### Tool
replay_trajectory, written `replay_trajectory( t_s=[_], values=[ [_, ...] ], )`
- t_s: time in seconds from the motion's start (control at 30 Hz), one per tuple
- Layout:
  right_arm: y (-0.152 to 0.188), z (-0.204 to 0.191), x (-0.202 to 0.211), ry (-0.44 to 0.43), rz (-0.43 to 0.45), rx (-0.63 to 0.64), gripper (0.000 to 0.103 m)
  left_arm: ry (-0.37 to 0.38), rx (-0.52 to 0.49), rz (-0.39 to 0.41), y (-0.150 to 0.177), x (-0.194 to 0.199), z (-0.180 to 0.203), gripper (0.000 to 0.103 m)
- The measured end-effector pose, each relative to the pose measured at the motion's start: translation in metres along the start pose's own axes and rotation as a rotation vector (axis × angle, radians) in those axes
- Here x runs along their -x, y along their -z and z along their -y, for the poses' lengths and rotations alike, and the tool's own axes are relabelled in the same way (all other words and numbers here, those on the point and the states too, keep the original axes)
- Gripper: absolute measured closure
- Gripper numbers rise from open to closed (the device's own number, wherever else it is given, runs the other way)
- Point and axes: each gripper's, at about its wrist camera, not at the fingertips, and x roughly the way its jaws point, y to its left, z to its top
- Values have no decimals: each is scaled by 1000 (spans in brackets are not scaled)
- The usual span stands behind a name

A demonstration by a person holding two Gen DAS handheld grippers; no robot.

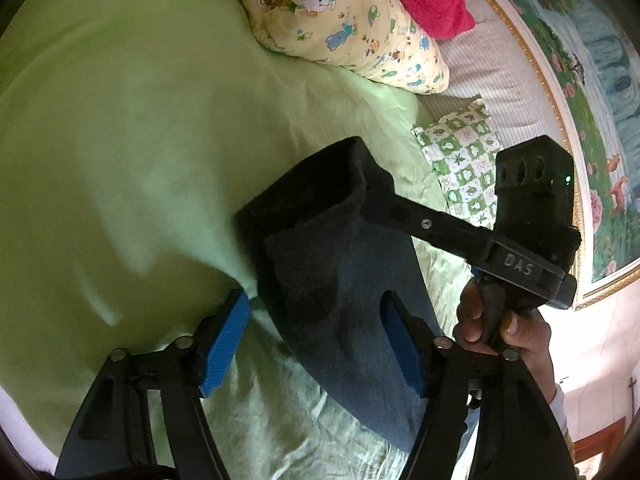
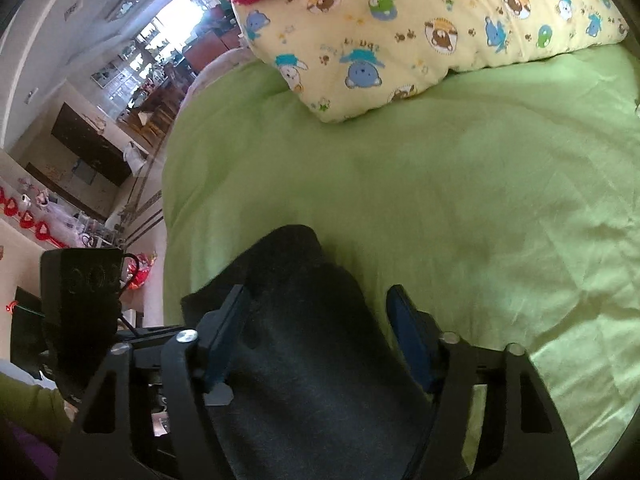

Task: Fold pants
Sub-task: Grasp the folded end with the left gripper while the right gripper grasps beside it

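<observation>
On the green sheet [image 1: 120,128], the left gripper [image 1: 316,344] has its blue pads apart, the dark pants [image 1: 320,248] lying between them without either pad pressing. Right of it, the right gripper [image 2: 316,328] straddles the same cloth (pants [image 2: 304,320] bunched between its pads); whether they pinch it I cannot tell. Beyond the pants sits a cartoon-print pillow [image 2: 420,32].

You have dark, matt, fuzzy cloth pants [image 1: 320,280] between ribbed blue rubbery pads [image 1: 224,344] of your matt black plastic left hand-held gripper [image 1: 316,344]; beyond lies a smooth green cotton bed sheet [image 1: 120,120].
</observation>
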Motion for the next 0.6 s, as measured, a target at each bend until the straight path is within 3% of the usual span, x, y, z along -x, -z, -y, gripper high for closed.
replay_trajectory(
  t_s=[0.07,0.13,0.2,0.33,0.6],
  values=[
    [0,2,0,-11,2,-14,60,-3,-5,8,-1,-1,-2,50],
    [2,2,5,-25,9,-16,65,-8,-8,8,-4,-5,-4,77],
    [5,3,11,-28,25,-20,71,18,-16,1,-5,-7,-5,79],
    [13,2,28,-33,74,-38,74,33,-50,17,-1,1,9,83],
    [33,-8,92,-44,231,-56,76,141,-142,43,8,28,71,83]
  ],
)
